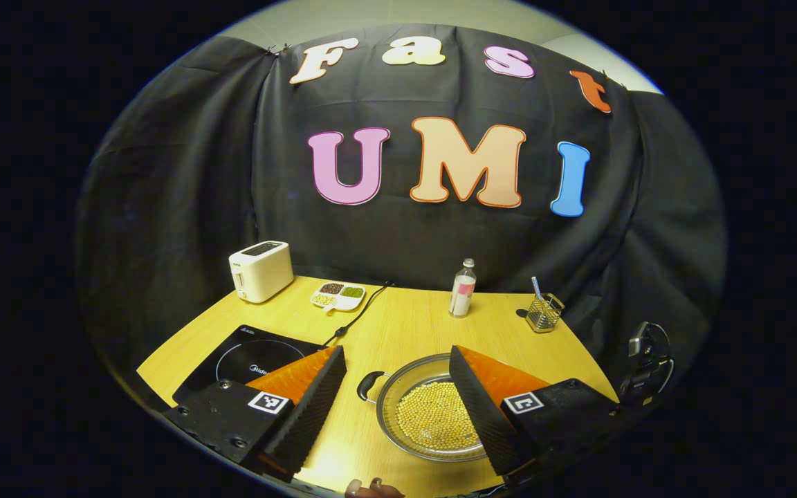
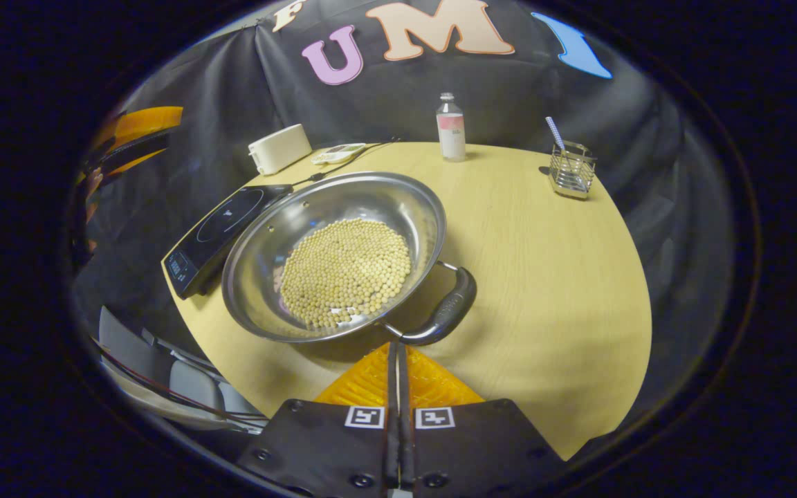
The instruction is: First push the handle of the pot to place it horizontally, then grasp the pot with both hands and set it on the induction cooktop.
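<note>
Shallow stainless-steel pot (image 2: 333,256) of yellow beans (image 2: 345,272) on the round wooden table (image 2: 544,277), just right of the black induction cooktop (image 2: 215,235).

In the right gripper view, the right gripper (image 2: 398,356) has its two orange fingers pressed together with nothing between them, the tips just short of the pot's black loop handle (image 2: 448,309), which lies at the near right of the rim. In the left gripper view, the left gripper (image 1: 396,387) hangs above the table with its fingers spread wide, framing the pot's other black handle (image 1: 369,384). At the table's far edge stand a white toaster (image 1: 260,270), a divided white dish (image 1: 337,295), a clear bottle (image 1: 463,288) and a wire holder (image 1: 544,313).
</note>
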Action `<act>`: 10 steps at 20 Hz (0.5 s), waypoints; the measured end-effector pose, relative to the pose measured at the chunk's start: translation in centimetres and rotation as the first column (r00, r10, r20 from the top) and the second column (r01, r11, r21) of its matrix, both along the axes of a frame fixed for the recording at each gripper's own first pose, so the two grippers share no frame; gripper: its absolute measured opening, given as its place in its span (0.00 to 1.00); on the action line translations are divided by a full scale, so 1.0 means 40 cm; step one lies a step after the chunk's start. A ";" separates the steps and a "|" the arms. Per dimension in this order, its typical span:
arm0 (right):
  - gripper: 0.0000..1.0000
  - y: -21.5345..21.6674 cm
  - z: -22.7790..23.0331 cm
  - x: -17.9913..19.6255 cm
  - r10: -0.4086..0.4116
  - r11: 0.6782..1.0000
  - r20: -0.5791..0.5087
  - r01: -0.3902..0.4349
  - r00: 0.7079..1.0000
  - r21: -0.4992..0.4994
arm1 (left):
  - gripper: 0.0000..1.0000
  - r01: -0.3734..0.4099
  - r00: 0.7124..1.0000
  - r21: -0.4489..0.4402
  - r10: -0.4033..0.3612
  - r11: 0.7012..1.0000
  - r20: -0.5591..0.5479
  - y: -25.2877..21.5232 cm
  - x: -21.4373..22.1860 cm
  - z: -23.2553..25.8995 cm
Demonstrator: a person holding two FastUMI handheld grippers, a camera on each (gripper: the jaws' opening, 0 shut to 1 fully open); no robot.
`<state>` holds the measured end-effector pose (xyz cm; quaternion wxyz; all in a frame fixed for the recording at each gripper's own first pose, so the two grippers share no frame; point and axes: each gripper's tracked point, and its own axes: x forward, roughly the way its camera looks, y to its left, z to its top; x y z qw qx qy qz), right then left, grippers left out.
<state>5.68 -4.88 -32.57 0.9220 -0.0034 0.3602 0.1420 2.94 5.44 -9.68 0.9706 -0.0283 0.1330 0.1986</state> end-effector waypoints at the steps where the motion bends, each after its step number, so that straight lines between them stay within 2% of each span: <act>1: 0.01 -0.004 0.000 0.008 0.002 1.000 0.000 -0.002 1.000 -0.003 | 0.97 -0.008 1.000 -0.004 0.008 1.000 0.002 0.002 0.000 0.000; 10: 0.02 -0.040 0.007 0.076 0.004 1.000 0.010 -0.004 1.000 -0.025 | 0.97 -0.066 0.998 -0.012 0.066 0.998 0.001 0.026 -0.023 -0.007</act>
